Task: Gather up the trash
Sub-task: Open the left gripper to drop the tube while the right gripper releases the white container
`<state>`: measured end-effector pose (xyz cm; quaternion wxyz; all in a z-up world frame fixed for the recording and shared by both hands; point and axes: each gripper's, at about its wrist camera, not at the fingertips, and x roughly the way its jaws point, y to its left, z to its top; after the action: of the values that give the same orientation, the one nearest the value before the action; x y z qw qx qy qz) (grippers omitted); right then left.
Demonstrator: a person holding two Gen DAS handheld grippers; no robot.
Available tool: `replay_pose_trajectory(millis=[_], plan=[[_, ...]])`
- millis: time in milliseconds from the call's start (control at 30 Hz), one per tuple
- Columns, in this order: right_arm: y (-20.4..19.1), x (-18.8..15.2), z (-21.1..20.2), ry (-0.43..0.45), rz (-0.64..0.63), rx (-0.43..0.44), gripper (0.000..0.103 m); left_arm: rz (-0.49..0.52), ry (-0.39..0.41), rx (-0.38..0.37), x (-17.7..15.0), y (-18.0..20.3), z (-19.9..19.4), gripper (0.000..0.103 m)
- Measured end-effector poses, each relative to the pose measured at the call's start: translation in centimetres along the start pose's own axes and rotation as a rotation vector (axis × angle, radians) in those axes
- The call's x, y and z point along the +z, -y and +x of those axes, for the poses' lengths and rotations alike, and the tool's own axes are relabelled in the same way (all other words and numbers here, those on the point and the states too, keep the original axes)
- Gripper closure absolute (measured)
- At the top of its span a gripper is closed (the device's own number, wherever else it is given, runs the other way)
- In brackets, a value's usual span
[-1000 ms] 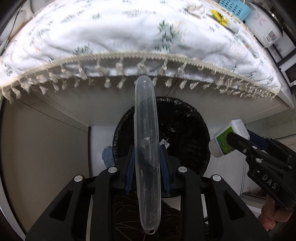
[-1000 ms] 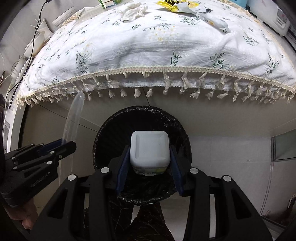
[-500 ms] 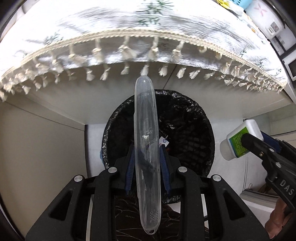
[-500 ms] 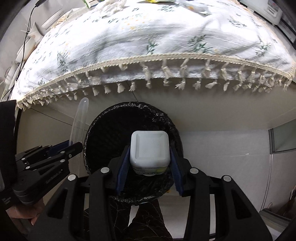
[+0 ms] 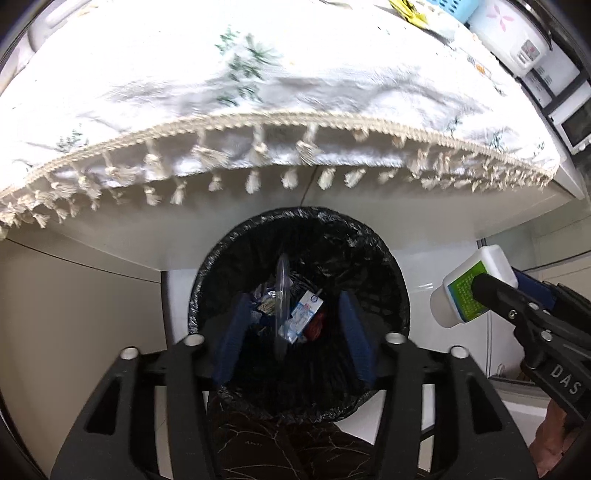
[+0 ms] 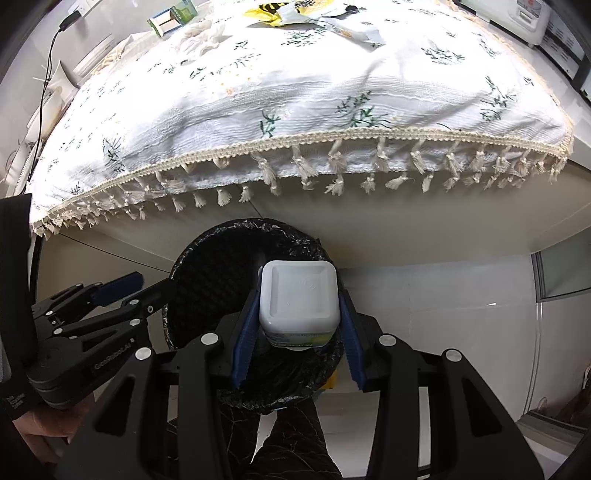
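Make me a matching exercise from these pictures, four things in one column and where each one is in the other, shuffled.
1. white bottle
2. clear plastic case
3. yellow wrapper
4. left gripper

A. on the floral tablecloth
B. inside the black-lined bin
C. clamped in the right gripper
D. over the bin, jaws opening, nothing between them

Pairs: 1-C, 2-B, 3-A, 4-D

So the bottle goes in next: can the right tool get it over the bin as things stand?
Probably yes. The right tool already holds the bottle above the bin, and nothing blocks the opening.
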<state>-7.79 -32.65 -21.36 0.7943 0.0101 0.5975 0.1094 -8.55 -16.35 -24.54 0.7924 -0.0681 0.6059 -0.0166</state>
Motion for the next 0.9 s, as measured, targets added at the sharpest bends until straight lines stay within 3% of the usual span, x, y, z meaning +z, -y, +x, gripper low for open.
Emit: replay_pose_trajectory(millis=[133, 333, 900], plan=[[-0.6, 0.3, 0.5, -0.004, -0.013, 0.015, 0.063, -0.025, 0.011, 0.032, 0.3, -1.7, -0.9, 0.025], [-2.2, 0.5, 1.6, -0.02, -0.044, 0.037, 0.063, -0.066, 0.046, 0.056, 0.0, -3.6, -2.1, 0.007], [-5.4, 0.8, 3.9, -0.039, -0.103, 0.048, 0.063, -0.067, 0.061, 0.107, -0.5, -6.2, -3.4, 0.006]])
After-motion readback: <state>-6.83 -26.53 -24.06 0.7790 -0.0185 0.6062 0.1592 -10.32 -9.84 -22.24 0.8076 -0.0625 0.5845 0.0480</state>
